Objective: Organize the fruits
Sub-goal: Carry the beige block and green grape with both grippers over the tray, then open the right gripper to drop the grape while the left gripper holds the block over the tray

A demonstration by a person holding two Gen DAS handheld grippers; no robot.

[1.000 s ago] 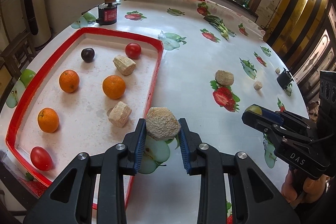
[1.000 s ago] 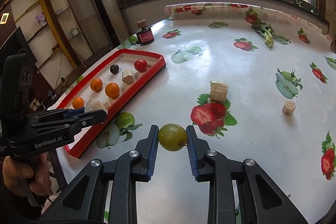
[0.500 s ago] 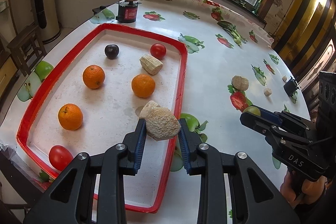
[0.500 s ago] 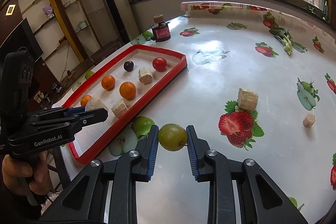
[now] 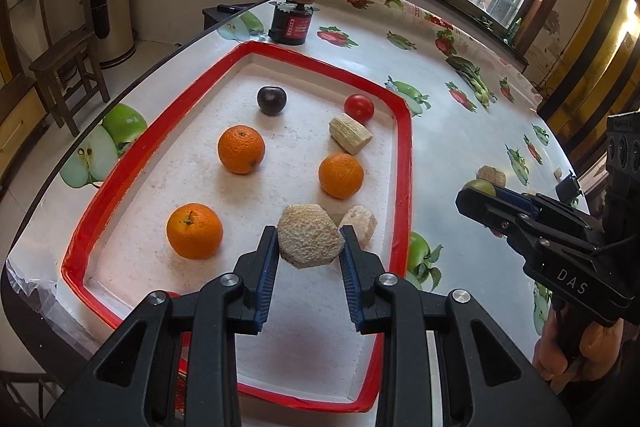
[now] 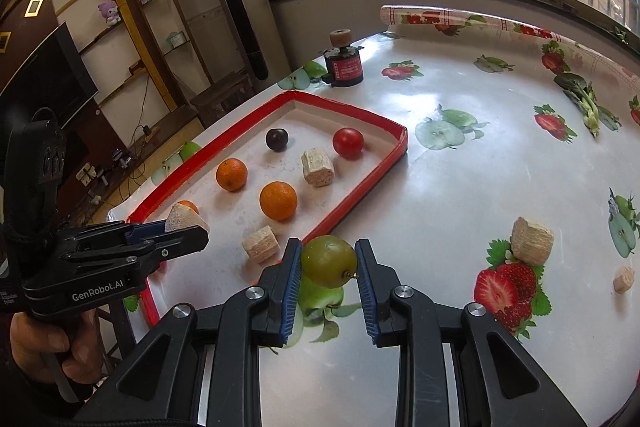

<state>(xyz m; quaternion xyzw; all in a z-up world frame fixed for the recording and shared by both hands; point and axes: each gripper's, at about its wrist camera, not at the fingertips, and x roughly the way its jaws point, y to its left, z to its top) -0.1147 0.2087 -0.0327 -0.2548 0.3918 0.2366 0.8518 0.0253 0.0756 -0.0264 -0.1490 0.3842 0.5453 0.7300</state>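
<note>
Red-rimmed tray (image 5: 404, 163) now lies under the left hand-held gripper (image 5: 310, 247), clamped on a beige chunk (image 5: 309, 241); right hand-held gripper (image 6: 328, 261), clamping a green fruit (image 6: 329, 259), nears its edge; drop-offs look imminent

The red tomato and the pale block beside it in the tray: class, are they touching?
Apart. The right wrist view shows bare tray floor between the tomato and the block.
</note>
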